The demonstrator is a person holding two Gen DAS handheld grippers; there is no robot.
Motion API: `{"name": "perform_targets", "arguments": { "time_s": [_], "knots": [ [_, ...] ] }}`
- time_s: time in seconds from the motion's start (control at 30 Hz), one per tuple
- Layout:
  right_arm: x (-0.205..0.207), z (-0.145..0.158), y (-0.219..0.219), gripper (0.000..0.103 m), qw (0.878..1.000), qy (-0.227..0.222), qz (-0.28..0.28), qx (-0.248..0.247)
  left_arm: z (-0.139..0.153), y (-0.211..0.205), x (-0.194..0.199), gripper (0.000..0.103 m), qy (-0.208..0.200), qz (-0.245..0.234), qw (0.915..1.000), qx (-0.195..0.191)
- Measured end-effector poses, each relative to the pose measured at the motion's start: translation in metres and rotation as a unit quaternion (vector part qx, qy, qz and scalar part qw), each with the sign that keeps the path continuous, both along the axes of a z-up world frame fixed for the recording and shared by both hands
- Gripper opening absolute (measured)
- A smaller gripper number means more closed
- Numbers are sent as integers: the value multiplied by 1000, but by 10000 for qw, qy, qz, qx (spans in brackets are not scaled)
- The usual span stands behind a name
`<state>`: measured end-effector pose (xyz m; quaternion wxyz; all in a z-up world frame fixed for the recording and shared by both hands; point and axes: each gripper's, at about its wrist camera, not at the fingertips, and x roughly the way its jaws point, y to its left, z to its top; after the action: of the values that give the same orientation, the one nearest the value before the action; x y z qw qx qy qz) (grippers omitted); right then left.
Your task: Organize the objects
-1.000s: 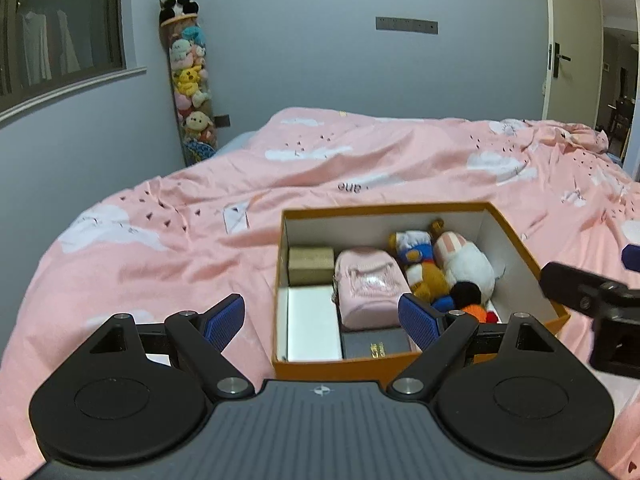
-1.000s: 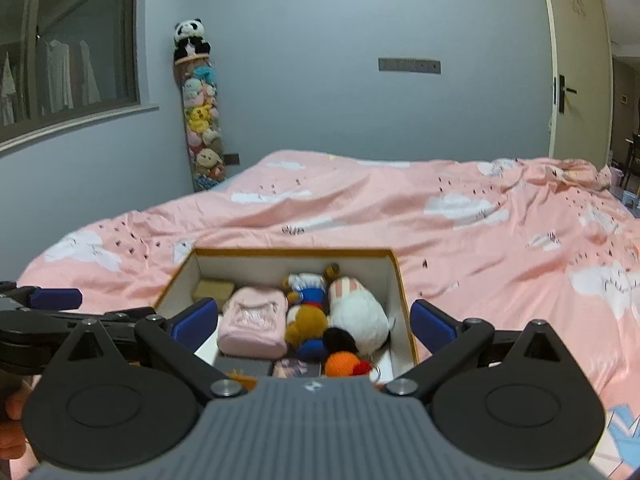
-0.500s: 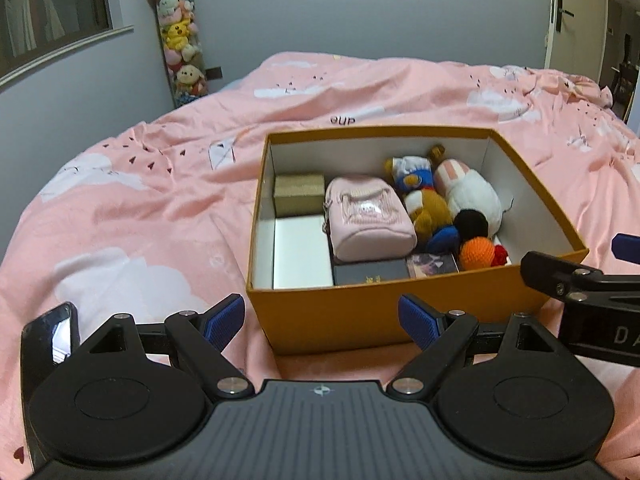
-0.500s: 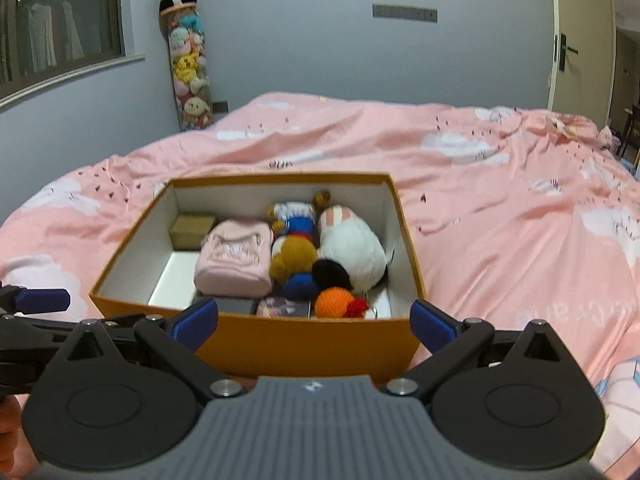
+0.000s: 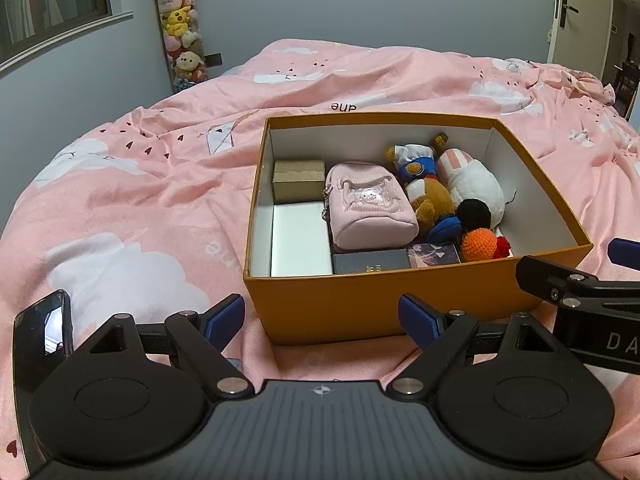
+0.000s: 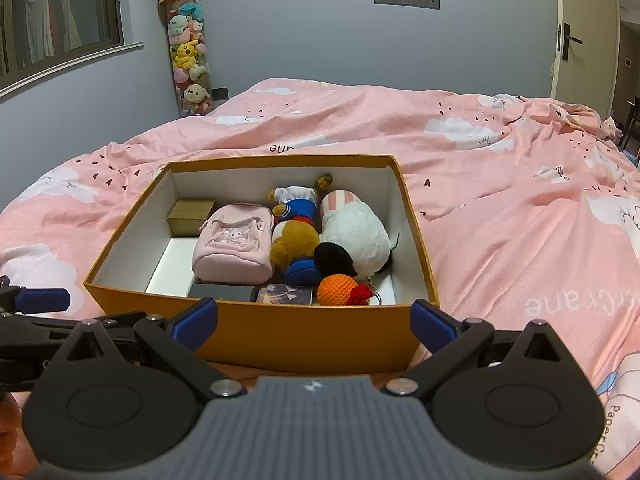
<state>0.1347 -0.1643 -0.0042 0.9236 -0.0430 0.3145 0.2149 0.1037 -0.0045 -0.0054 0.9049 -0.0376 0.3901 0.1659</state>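
An open orange box (image 5: 400, 300) (image 6: 304, 340) sits on the pink bed. Inside lie a pink mini backpack (image 5: 370, 206) (image 6: 232, 242), a tan small box (image 5: 299, 180) (image 6: 191, 216), a white flat box (image 5: 300, 246), a dark box (image 5: 372, 261) (image 6: 222, 292), a patterned card box (image 5: 434, 255) (image 6: 285, 294), a brown bear toy (image 5: 428, 200) (image 6: 294, 242), a white plush (image 5: 472, 186) (image 6: 354, 232) and an orange knitted ball (image 5: 478, 245) (image 6: 338, 289). My left gripper (image 5: 321, 318) and right gripper (image 6: 314, 322) are open and empty, just in front of the box's near wall.
A pink duvet (image 5: 140, 200) (image 6: 520, 184) covers the bed. A tall tube of plush toys (image 5: 182, 28) (image 6: 188, 60) stands at the far wall. A door (image 6: 584, 40) is at the right. A phone (image 5: 42, 332) lies at the left.
Both grippers have risen and pulled back a little, tilting down, so the box and its contents show from higher up. Nothing in the box has moved.
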Motion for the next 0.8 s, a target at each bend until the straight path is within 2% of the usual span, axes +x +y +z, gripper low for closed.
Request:
{"name": "perform_targets", "arguments": {
  "time_s": [0.8],
  "knots": [
    [3, -1, -2, 102, 10000, 43, -5, -8, 2, 1, 0, 101, -2, -8, 10000, 25]
  ]
}}
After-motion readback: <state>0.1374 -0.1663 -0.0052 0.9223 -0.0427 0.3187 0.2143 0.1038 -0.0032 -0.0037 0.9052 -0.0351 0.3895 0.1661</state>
